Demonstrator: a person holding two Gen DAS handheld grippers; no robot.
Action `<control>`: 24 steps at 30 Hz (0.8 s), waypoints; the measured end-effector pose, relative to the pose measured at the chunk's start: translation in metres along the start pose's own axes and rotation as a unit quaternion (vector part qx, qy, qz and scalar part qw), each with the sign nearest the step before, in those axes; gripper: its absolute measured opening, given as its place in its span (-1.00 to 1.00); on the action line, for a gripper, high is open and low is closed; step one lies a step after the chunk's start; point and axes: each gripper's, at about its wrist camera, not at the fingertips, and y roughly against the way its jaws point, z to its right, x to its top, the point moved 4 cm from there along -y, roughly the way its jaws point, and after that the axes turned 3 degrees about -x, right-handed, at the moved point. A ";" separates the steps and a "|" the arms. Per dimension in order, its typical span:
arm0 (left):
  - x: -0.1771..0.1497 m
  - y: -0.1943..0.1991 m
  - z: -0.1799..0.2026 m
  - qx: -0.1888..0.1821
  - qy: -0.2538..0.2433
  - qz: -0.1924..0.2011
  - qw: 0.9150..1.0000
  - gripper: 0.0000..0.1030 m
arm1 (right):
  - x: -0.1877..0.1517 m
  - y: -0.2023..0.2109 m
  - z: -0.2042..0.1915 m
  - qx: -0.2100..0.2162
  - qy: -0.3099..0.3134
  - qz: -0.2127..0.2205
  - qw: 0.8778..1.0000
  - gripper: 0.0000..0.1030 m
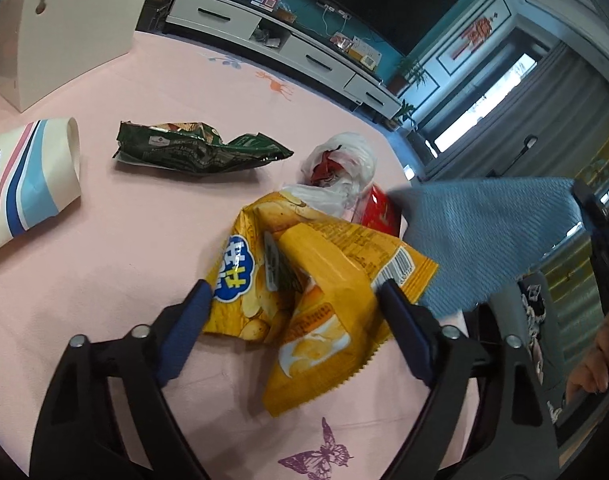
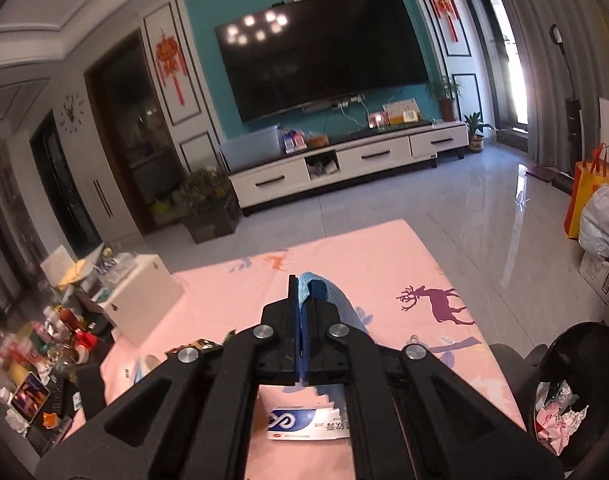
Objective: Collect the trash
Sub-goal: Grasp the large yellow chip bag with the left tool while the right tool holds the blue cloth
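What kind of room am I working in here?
Most likely a home living room. A large black wall-mounted television hangs on a teal wall above a long white drawer cabinet. The work surface is a table under a pink animal-print tablecloth, beside a black trash bin.

left tongs (image 1: pixel 294 292): black plastic frame of two angled link arms on each side, with triangular cut-outs lower down.
left fingers (image 1: pixel 186 330): long flat pads, dark blue, set on the inner faces of the black arms.
left screws (image 1: pixel 139 332): round silver heads, two on each side at the link joints.
right tongs (image 2: pixel 303 292): same black frame, four silver screw heads across the links.
right pads (image 2: pixel 295 320): thin blue strips on black backing plates.
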 end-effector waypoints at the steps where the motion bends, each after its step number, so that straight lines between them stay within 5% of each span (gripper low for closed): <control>1: 0.000 0.001 0.000 -0.006 0.006 0.002 1.000 0.46 | 0.001 0.005 0.000 0.003 -0.002 0.004 1.000 -0.97; 6: -0.003 0.007 -0.002 -0.016 0.019 0.011 1.000 0.12 | 0.006 0.029 0.003 0.002 -0.011 0.026 1.000 -0.97; 17: 0.002 0.065 0.025 -0.038 0.008 0.073 0.997 0.08 | 0.011 0.080 0.008 -0.016 -0.010 0.070 0.997 -0.97; 24: 0.001 0.099 0.047 -0.053 -0.014 0.099 0.994 0.09 | -0.011 0.087 0.013 -0.038 -0.012 0.040 0.998 -0.97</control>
